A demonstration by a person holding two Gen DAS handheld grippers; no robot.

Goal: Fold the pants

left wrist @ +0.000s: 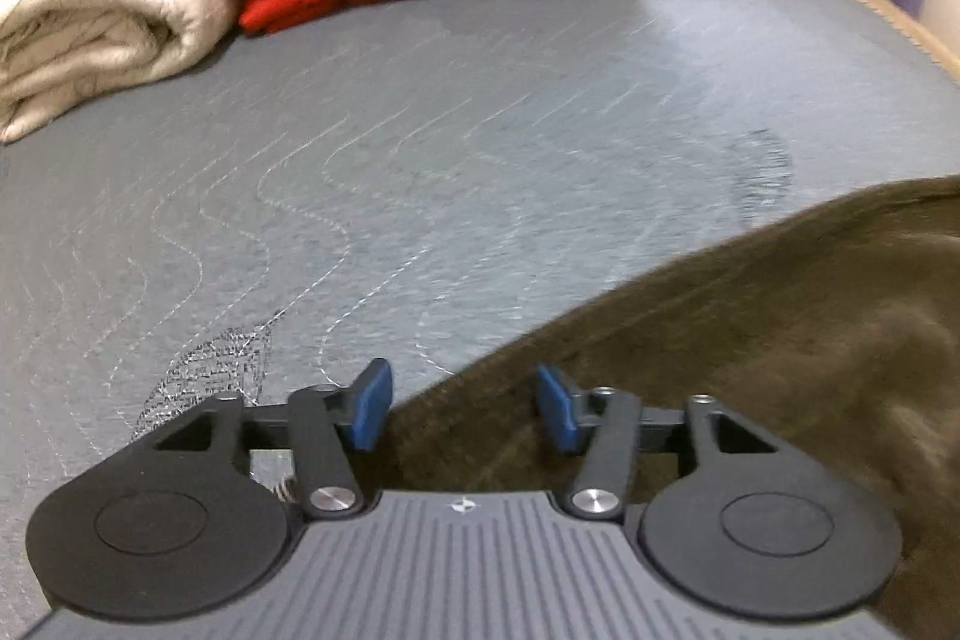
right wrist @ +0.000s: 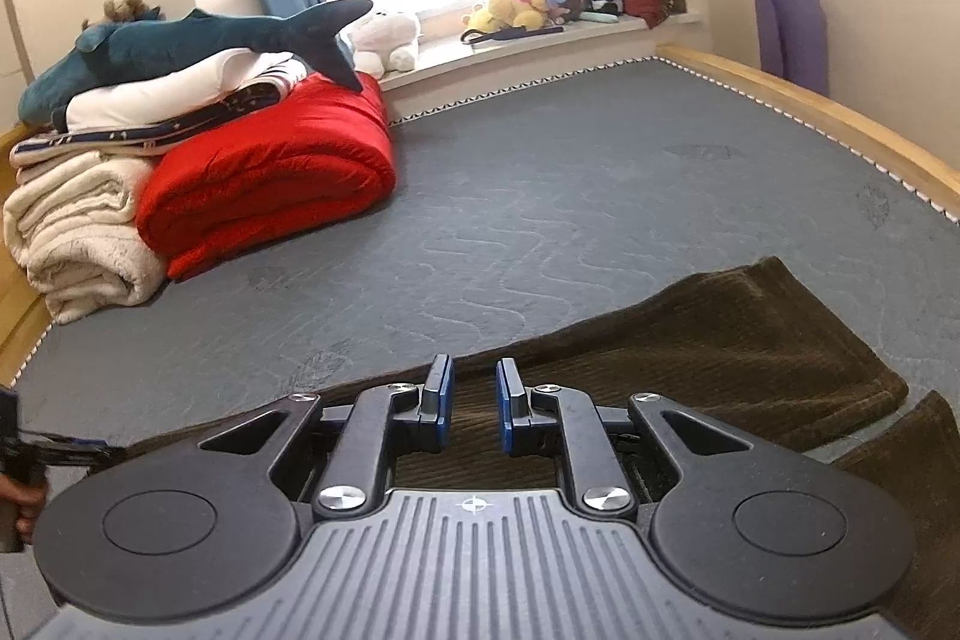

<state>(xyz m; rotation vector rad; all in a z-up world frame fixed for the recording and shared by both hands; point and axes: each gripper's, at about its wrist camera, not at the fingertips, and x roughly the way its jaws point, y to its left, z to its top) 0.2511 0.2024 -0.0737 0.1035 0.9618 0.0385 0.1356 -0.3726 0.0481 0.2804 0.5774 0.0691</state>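
Dark brown corduroy pants [right wrist: 720, 340] lie flat on the grey mattress [right wrist: 540, 196], running from the lower left to the right. My right gripper [right wrist: 475, 397] sits low on their near edge, its blue pads drawn close with brown cloth filling the narrow gap. In the left wrist view the pants [left wrist: 780, 370] cover the lower right corner. My left gripper [left wrist: 465, 406] stands open over their slanted edge, nothing pinched between the pads. At the left border of the right wrist view a person's hand [right wrist: 24, 505] holds that left tool.
A folded red quilt [right wrist: 270, 184] and a rolled cream blanket [right wrist: 78, 244] are stacked at the far left, with a blue shark plush [right wrist: 198, 40] on top. A wooden bed rail [right wrist: 840, 124] runs along the right. Plush toys [right wrist: 534, 1] line the window sill.
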